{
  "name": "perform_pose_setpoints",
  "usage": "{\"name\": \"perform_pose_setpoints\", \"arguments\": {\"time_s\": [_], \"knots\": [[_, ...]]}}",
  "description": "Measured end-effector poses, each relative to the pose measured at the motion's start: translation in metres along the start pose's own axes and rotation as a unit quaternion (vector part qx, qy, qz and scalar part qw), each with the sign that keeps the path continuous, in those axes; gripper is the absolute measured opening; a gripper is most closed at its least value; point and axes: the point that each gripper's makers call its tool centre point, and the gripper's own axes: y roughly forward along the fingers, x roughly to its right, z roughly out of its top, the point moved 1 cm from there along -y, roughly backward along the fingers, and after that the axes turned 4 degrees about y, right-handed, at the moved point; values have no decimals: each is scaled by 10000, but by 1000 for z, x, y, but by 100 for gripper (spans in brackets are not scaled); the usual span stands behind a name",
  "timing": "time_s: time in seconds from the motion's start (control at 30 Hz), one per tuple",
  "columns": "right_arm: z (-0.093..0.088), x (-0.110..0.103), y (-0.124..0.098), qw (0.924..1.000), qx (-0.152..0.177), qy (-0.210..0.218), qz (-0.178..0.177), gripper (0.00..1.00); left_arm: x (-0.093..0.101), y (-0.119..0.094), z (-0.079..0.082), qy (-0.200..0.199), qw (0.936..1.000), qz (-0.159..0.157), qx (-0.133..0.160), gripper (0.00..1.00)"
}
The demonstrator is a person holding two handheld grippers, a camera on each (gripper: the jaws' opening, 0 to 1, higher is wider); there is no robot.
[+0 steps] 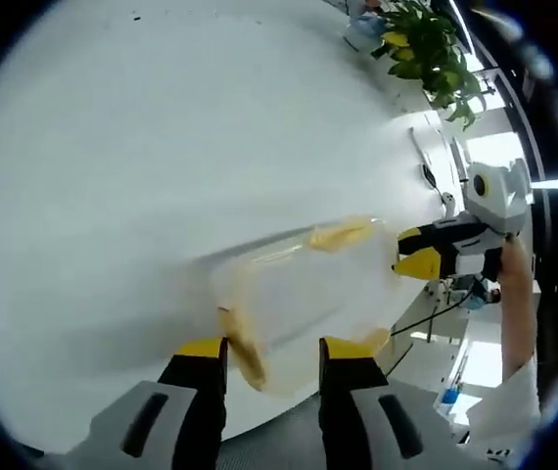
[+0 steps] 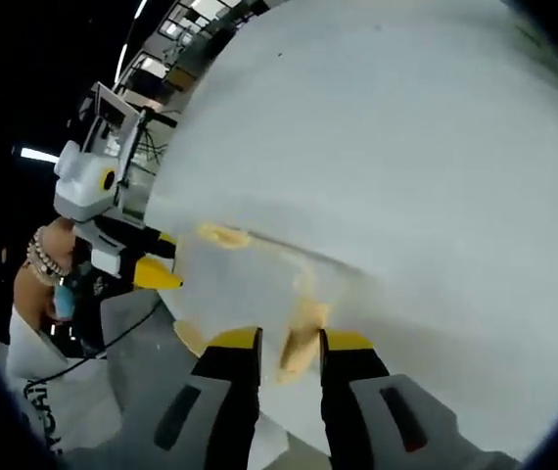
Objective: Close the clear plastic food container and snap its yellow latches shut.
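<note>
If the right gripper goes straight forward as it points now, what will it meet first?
Most likely the yellow latch on the near edge of the clear container; it lies between the right gripper jaws already. Depth is blurred.

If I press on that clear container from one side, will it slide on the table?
Probably. The clear container looks empty and thin-walled, so light, and the white table looks smooth. It sits near the table edge; bracing with the other claw seems wise.
</note>
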Motion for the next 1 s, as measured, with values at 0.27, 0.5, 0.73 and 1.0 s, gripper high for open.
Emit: {"name": "perform_pose_setpoints", "arguments": {"time_s": [0.27,0.5,0.73,1.0], "knots": [[0,0,0,10000,-2,-31,-15,19,2,0,1,-91,10000,29,-1,28],[0,0,1,10000,-14,-35,-31,18,1,1,2,-129,9999,51,-26,27],[0,0,0,10000,1,-26,-2,17,1,1,2,-49,10000,13,-71,25],[1,-1,6,10000,-13,-28,47,15,1,2,1,-21,9999,-66,-94,23]]}}
